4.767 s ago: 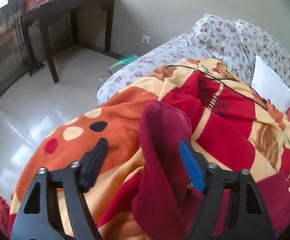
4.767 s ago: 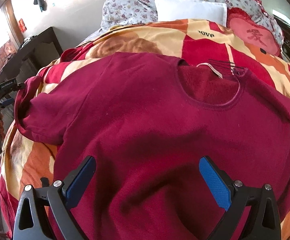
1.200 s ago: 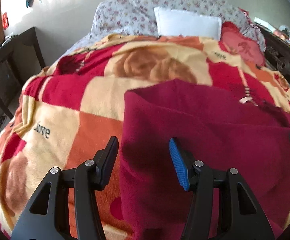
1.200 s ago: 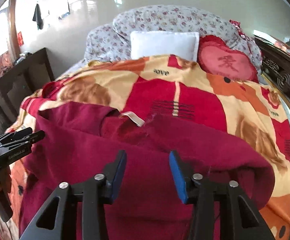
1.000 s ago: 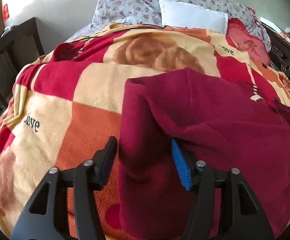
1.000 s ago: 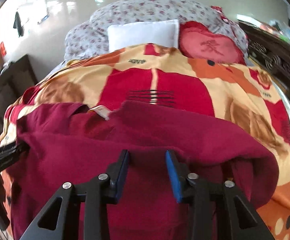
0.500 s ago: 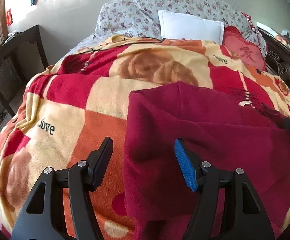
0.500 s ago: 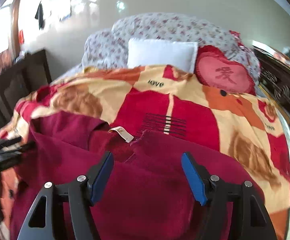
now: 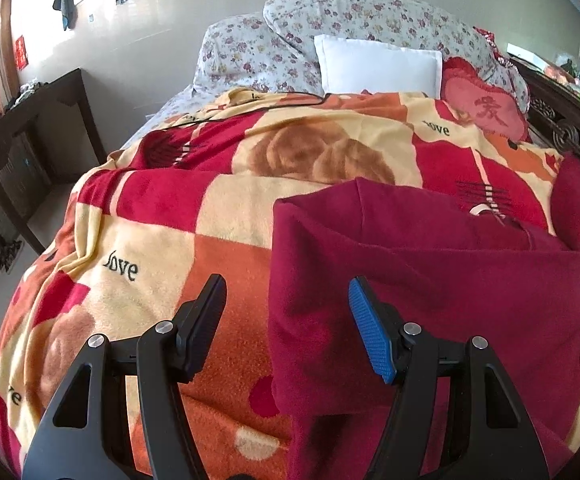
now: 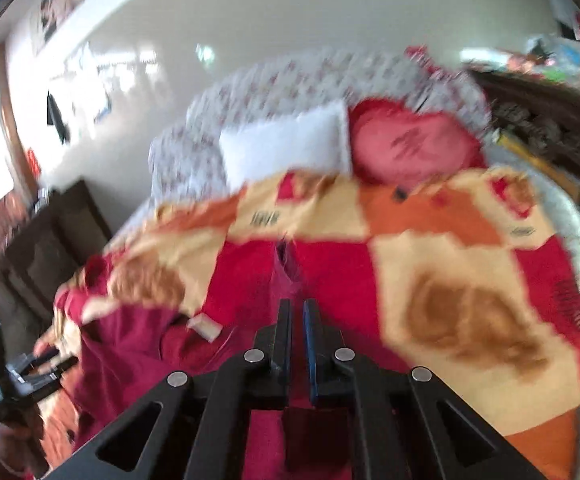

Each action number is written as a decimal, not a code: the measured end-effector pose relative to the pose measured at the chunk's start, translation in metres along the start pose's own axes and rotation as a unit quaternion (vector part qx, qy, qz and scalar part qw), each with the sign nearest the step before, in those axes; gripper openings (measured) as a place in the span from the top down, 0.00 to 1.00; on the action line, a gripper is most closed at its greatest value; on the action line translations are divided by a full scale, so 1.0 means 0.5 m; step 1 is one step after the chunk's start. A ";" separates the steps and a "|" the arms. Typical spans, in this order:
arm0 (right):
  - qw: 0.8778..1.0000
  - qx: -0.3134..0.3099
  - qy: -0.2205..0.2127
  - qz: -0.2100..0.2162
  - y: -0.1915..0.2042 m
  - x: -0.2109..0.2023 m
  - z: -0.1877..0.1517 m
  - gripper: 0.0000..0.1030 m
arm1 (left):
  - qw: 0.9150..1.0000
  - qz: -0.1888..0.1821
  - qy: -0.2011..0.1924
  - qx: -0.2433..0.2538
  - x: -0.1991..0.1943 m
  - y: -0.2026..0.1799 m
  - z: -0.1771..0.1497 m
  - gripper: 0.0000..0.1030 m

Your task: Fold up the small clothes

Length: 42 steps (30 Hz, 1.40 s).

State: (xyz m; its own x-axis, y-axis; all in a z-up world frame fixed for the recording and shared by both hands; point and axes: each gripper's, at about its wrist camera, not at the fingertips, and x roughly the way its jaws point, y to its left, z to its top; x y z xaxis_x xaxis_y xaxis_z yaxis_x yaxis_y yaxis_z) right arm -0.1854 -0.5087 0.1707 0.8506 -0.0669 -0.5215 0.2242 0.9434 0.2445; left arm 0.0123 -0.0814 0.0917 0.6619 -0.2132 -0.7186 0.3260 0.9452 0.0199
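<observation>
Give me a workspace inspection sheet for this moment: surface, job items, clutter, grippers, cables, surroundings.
Surface: patterned blanket covering the bed, rumpled.
Job's things: maroon shirt, partly folded, lying on the blanket.
Clutter: white pillow, red heart cushion, floral bedding at the far end.
Grippers: left gripper open, fingers either side of the shirt's edge, not pinching; right gripper shut on a pinch of the shirt, view blurred.
Cables: thin black cable across the blanket's far end.
Surroundings: dark wooden table beside the bed; cloth hanging on the wall.
</observation>
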 end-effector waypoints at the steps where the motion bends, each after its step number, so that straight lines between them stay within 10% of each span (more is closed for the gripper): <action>1: 1.000 0.008 -0.018 0.003 -0.014 -0.036 0.016 0.95 | 1.000 -0.001 -0.001 -0.001 -0.003 -0.001 0.001 0.38; 6: 0.998 0.004 -0.063 0.016 -0.026 -0.137 0.061 0.95 | 1.000 -0.009 -0.003 0.002 -0.017 -0.017 0.004 0.38; 11: 0.999 -0.038 0.025 0.003 0.024 -0.063 0.009 0.91 | 1.000 -0.014 -0.008 0.012 -0.035 -0.033 -0.001 0.38; 15: 0.996 -0.044 0.081 0.023 0.074 0.023 -0.060 0.41 | 1.000 -0.010 -0.005 0.019 -0.034 -0.034 -0.003 0.38; 17: 0.993 -0.070 0.093 0.020 0.109 0.069 -0.084 0.41 | 1.000 -0.010 -0.001 0.018 -0.029 -0.031 -0.005 0.38; 23: 0.967 -0.174 0.165 -0.090 0.161 0.211 -0.130 0.41 | 1.000 -0.007 0.010 0.008 -0.010 -0.011 -0.013 0.38; 32: 0.953 -0.079 0.120 -0.265 -0.051 0.273 -0.036 0.41 | 1.000 -0.008 0.021 0.001 0.014 -0.007 -0.016 0.38; 35: 0.966 0.025 0.107 -0.234 -0.130 0.217 -0.011 0.41 | 1.000 -0.009 0.020 0.008 0.016 -0.017 -0.017 0.38; 42: 0.992 -0.035 0.116 -0.036 -0.013 0.145 -0.021 0.41 | 1.000 -0.020 0.020 0.011 0.019 -0.038 -0.014 0.38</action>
State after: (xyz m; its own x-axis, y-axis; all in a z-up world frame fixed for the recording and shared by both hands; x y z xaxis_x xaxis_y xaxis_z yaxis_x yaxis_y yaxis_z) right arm -0.1303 -0.5161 0.1230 0.6995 -0.0657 -0.7116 0.2395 0.9598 0.1467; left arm 0.0076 -0.0996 0.0793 0.6199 -0.2404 -0.7469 0.3669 0.9302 0.0051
